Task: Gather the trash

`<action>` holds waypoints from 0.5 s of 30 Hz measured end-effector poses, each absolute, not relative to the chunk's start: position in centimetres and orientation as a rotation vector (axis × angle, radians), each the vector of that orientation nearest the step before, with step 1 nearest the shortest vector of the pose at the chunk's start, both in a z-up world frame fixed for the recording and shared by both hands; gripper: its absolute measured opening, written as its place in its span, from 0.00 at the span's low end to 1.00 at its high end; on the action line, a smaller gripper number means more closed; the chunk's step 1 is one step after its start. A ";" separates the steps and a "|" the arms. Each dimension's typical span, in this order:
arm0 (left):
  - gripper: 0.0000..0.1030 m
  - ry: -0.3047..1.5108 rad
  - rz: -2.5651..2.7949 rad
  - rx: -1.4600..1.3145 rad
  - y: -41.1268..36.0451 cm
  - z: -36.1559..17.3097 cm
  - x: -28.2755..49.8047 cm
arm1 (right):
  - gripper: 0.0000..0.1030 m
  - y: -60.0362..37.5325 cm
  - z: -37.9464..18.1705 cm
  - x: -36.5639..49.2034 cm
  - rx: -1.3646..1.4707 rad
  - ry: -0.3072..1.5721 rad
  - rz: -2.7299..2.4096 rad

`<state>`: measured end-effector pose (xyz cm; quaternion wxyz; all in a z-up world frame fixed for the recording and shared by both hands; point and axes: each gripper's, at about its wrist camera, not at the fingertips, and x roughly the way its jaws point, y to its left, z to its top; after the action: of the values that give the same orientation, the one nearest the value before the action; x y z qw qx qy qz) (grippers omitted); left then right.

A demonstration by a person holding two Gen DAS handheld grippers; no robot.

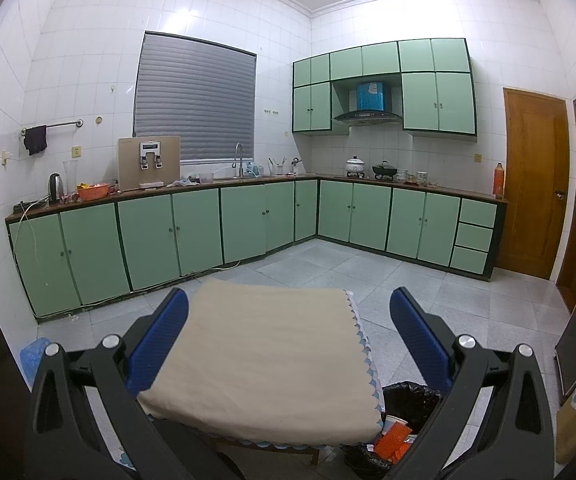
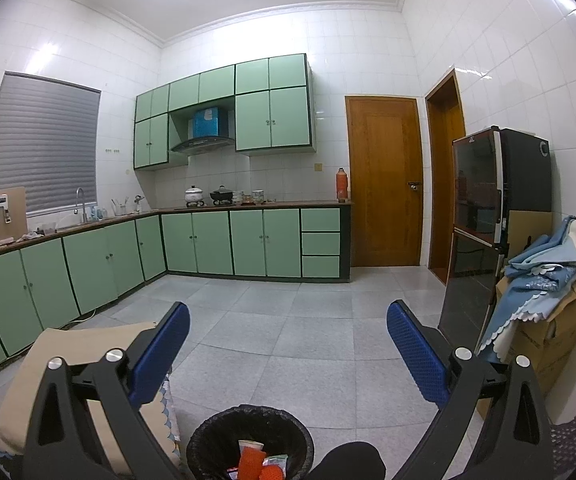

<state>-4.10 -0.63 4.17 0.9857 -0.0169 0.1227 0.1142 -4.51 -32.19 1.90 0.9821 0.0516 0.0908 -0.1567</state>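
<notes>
- The left gripper (image 1: 288, 320) is spread wide and grasps nothing; it hangs above the cloth-covered table (image 1: 264, 360), whose top looks bare of litter from here.
- The right gripper (image 2: 288, 344) is likewise released and empty, pointing out over the tiled floor (image 2: 288, 340).
- The trash bin (image 2: 248, 416), lined with a black bag, sits at 6 o'clock in the right wrist view, just beside the table's scalloped edge; in the left wrist view it shows at 5 o'clock.
- Inside the bin lie orange wrappers (image 2: 250, 460), a paper cup (image 2: 250, 446) and a small green-and-white packet (image 2: 276, 462), piled toward the near side.
- Risk, as I judge it: with both claws empty and lifted away, any scrap hidden under the table's overhang or behind the bin could be missed.
- Another risk: a low swing of either gripper could catch the loose bag rim and tip the light bin, spilling what is gathered.
</notes>
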 end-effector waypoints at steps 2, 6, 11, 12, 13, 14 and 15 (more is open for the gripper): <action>0.95 0.246 0.228 -0.034 -0.5 4.2 -4.1 | 0.94 -32.2 1.9 -4.5 0.102 0.185 -0.315; 0.95 0.247 0.227 -0.036 -0.5 4.2 -4.1 | 0.94 -32.4 2.0 -4.5 0.100 0.183 -0.315; 0.95 0.246 0.227 -0.034 -0.5 4.2 -4.1 | 0.94 -32.5 2.1 -4.4 0.099 0.185 -0.318; 0.95 0.246 0.226 -0.034 -0.5 4.2 -4.1 | 0.94 -32.5 2.2 -4.4 0.097 0.185 -0.318; 0.95 0.247 0.225 -0.036 -0.5 4.2 -4.1 | 0.94 -32.5 2.2 -4.3 0.097 0.186 -0.318; 0.95 0.247 0.225 -0.037 -0.5 4.2 -4.1 | 0.94 -32.5 2.2 -4.3 0.097 0.186 -0.317; 0.95 0.247 0.225 -0.036 -0.5 4.2 -4.1 | 0.94 -32.6 2.2 -4.3 0.098 0.185 -0.318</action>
<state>-4.08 -0.47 4.25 0.9859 -0.0179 0.1228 0.1118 -4.28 -32.55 2.23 0.9820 0.0487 0.0919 -0.1579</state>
